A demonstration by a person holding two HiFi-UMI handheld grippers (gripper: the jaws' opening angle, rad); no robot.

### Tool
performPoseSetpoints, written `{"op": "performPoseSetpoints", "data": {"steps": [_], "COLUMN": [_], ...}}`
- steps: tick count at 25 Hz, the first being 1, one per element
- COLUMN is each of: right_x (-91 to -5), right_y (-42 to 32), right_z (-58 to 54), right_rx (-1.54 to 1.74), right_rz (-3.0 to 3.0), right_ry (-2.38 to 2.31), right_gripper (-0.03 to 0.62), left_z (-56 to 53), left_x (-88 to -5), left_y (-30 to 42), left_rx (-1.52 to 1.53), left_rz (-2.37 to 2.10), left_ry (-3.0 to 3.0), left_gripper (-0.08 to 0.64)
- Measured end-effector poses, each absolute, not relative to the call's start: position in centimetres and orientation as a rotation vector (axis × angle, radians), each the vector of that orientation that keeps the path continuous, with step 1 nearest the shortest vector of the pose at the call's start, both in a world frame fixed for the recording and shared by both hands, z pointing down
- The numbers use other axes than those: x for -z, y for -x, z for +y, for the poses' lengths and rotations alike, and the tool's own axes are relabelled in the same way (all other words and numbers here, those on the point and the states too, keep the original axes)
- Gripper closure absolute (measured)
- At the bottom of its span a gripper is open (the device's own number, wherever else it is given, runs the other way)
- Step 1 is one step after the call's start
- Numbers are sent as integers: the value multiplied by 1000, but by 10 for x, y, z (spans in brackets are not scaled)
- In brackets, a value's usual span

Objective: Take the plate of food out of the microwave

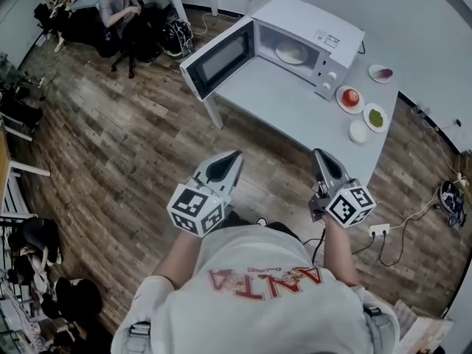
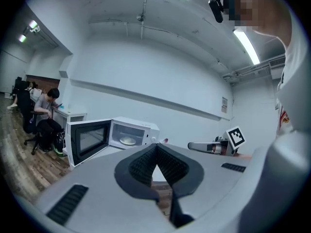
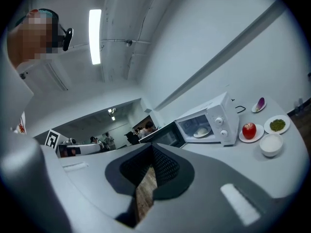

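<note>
A white microwave (image 1: 310,28) stands on a pale grey table (image 1: 280,105), its door (image 1: 217,60) swung open to the left. Inside lies a white plate of pale food (image 1: 292,52), also seen in the left gripper view as the plate (image 2: 128,141) and in the right gripper view as the plate (image 3: 201,132). Both grippers hover over the wooden floor, short of the table's near edge. My left gripper (image 1: 236,154) is shut and empty. My right gripper (image 1: 318,153) is shut and empty too. Each points roughly level toward the microwave.
Right of the microwave sit a red fruit on a plate (image 1: 350,98), a dish of green food (image 1: 375,117), a white bowl (image 1: 358,131) and a dish with a purple item (image 1: 381,73). People sit at a desk (image 1: 118,6) far left. A power strip (image 1: 378,231) lies on the floor.
</note>
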State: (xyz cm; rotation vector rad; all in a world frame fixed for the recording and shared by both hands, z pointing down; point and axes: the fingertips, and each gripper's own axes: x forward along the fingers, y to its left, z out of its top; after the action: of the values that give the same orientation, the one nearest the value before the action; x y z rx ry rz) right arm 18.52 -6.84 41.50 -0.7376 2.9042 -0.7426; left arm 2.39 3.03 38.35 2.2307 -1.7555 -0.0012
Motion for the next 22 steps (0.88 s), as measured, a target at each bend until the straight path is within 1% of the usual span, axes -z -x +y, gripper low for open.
{"op": "performPoseSetpoints", "data": {"steps": [11, 22], "right_x": [-433, -415], "right_y": [-153, -38], "right_z": [-137, -184], "right_rx": [835, 765], "right_rz": [2899, 2910], "right_ry": [903, 1001], "right_gripper": [589, 589], "left_z": [-63, -123], "left_x": [-393, -399], "left_y": [16, 123], "left_rx": [10, 28], "left_rz": [-1613, -1520], "left_ry": [-2305, -2347], "left_gripper": [551, 551]}}
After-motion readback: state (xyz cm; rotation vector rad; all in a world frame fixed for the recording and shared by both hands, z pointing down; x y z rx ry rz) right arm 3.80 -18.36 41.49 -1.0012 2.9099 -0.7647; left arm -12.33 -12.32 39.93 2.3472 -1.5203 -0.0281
